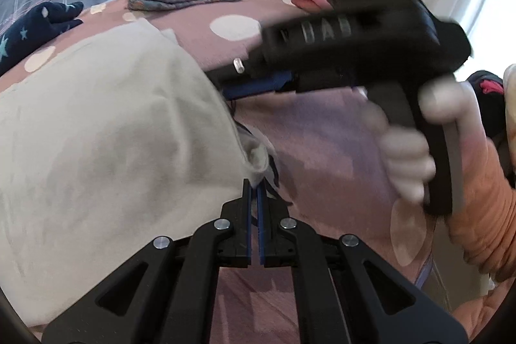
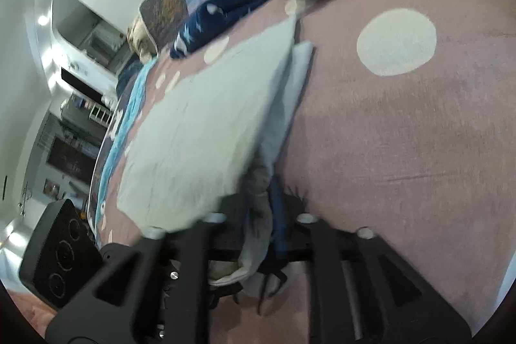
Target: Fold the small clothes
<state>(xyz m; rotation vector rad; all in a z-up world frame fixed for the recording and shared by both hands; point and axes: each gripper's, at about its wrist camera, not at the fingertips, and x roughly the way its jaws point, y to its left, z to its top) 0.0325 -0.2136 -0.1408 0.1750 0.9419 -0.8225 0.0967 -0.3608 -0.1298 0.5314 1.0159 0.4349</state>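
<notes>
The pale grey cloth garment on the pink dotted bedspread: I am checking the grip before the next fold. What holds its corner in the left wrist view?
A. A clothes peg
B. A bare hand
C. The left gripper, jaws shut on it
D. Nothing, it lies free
C: the left gripper has its blue-padded fingers closed on the corner of the pale grey cloth garment, above the pink dotted bedspread.
</notes>
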